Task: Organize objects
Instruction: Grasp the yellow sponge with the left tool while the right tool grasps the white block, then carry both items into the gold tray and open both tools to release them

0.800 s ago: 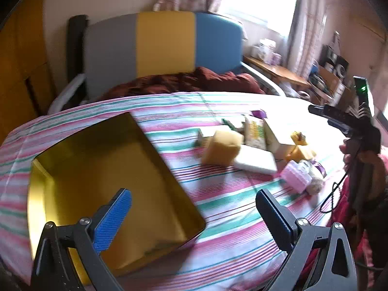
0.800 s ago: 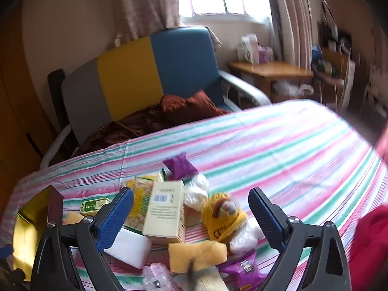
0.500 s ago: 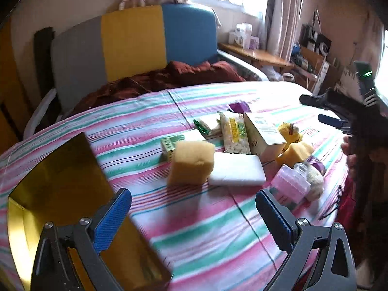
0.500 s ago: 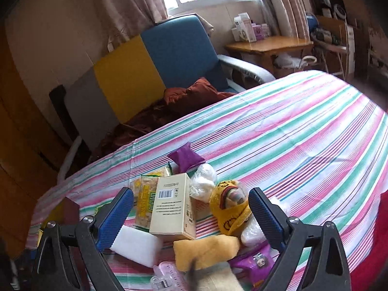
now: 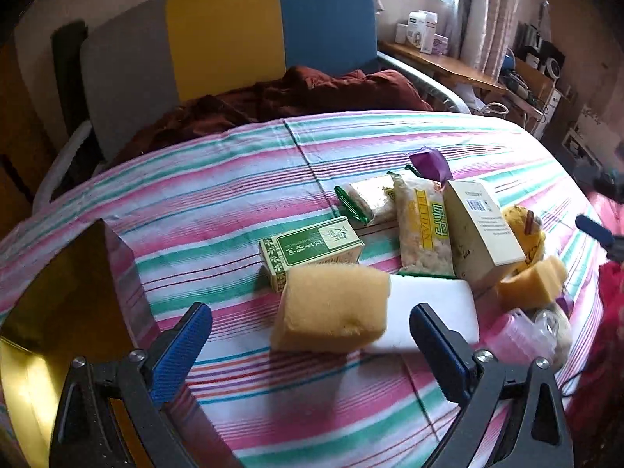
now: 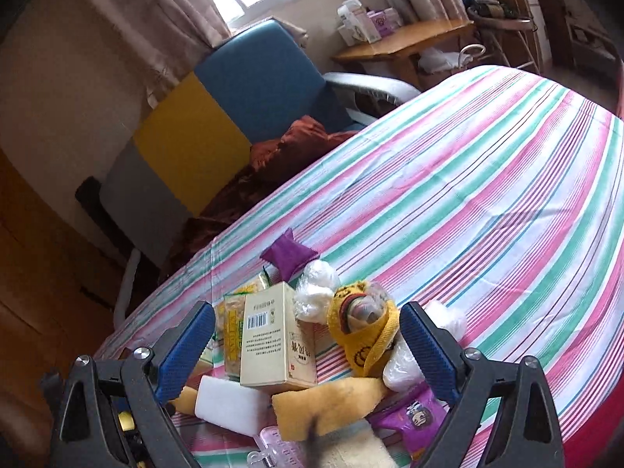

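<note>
Both your grippers are spread wide w/ nothing between the jaws: left gripper (image 5: 310, 347) hangs tilted down over the near yellow sponge (image 5: 331, 308), right gripper (image 6: 308, 347) over the cream carton (image 6: 275, 345) and the yellow-wrapped doll (image 6: 364, 329). Looks like you're lining up a first pick, so open jaws make sense here. The gold tin (image 5: 58, 312) sits open and empty at your left on the striped cloth (image 5: 234, 195), prob. the bin for everything, which is why it's kept apart from the heap. The stuff to sort is heaped centre-right, touching or overlapping, so whatever you grab may drag a neighbour. Count from left view: 2 yellow sponges (second one (image 5: 532, 282) by the carton), 1 white foam block (image 5: 433, 312), 1 green box (image 5: 312, 247), 1 carton, 2 snack bags (image 5: 423, 230), 1 purple pouch (image 5: 429, 162), 1 pink case (image 5: 511, 333); small bits at the far right are too blurred to count
</note>
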